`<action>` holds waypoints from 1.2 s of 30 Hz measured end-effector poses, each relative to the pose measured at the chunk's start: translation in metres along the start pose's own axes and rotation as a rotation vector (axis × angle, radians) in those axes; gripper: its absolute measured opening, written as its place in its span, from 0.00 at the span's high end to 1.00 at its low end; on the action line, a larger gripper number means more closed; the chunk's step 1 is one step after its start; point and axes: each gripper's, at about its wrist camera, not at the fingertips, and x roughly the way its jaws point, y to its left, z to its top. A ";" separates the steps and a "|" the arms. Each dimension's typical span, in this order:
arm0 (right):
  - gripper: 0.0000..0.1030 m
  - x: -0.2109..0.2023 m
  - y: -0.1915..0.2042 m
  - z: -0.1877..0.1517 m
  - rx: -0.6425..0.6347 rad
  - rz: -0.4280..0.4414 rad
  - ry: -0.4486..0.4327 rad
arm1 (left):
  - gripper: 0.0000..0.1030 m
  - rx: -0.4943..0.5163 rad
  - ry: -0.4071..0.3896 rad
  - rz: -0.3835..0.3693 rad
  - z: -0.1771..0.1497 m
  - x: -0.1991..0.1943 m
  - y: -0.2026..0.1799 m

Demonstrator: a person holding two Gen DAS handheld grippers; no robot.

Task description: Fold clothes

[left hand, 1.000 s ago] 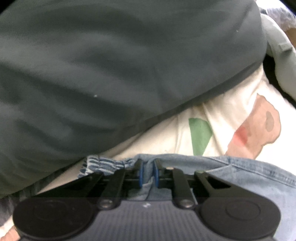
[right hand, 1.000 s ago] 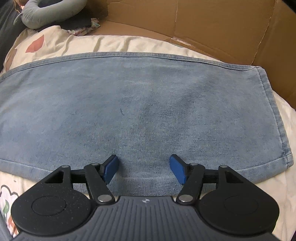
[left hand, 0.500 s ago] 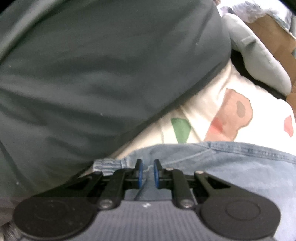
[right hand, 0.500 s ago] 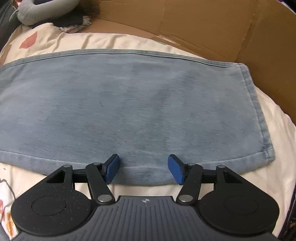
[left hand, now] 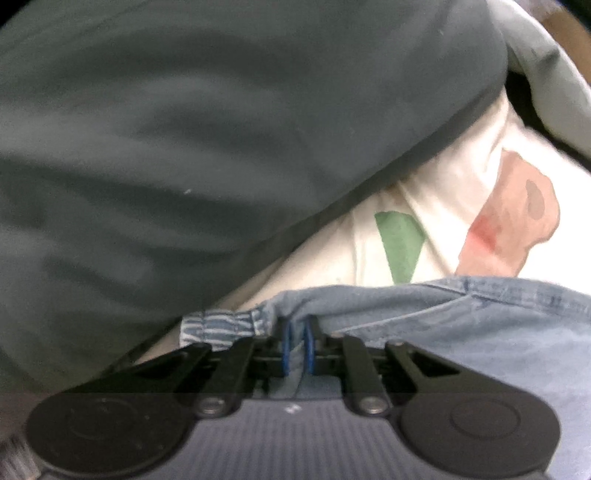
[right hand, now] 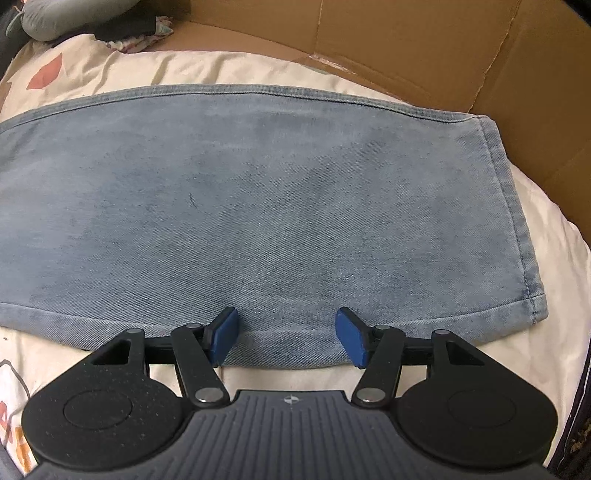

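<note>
jeans (left hand: 461, 332), left wrist view: left gripper (left hand: 297, 341) is pinching a fold of denim at the waist end, next to a striped bit of lining (left hand: 221, 326). blue pads nearly touching with cloth between them, jaws closing the last bit. jeans lie on a cream bedsheet (left hand: 454, 206) with green and pink prints. a big dark green cloth (left hand: 221, 129) fills the upper left of the view, blurred, can't tell what it is. a grey cushion (left hand: 546, 74) sits at the top right.

risk here, my guess: the pinch looks shallow and near the edge, so lifting could let the denim slip out, or it may have only one layer and the fold comes out skewed. the lining might drag along too.

right wrist view: jeans (right hand: 277, 206) are spread flat on the bedsheet (right hand: 221, 70), hem at the right. right gripper (right hand: 286, 334) hangs over the near edge, jaws well apart, nothing held; the denim edge sits between the pads but they aren't pressing on it. risk: if it shuts from here it may catch only the top layer or grab sheet with it, and with one end pinched and the other loose the fold would twist.

containers: an opened cardboard box (right hand: 424, 48) runs along the far edge of the bed, touching the sheet. can't see anything in it. grey cushion (right hand: 55, 18) and some dark clothes (right hand: 125, 29) are at the top left.
</note>
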 end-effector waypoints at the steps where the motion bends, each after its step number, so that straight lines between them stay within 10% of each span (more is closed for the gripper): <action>1: 0.37 0.000 0.000 0.000 0.002 0.000 0.000 | 0.90 0.021 0.011 0.015 0.004 0.002 -0.004; 7: 0.36 0.002 0.000 0.002 0.001 0.000 -0.002 | 0.91 0.041 0.060 0.061 0.026 -0.009 -0.017; 14: 0.36 0.002 0.001 0.007 -0.029 -0.036 0.011 | 0.73 0.050 0.022 -0.078 0.027 -0.066 0.008; 21: 0.56 -0.015 -0.003 0.001 0.044 -0.049 -0.004 | 0.76 0.065 0.033 -0.158 0.008 -0.102 0.037; 36: 0.54 -0.126 -0.026 -0.047 0.099 0.005 -0.092 | 0.62 0.021 0.133 -0.189 -0.062 -0.157 0.043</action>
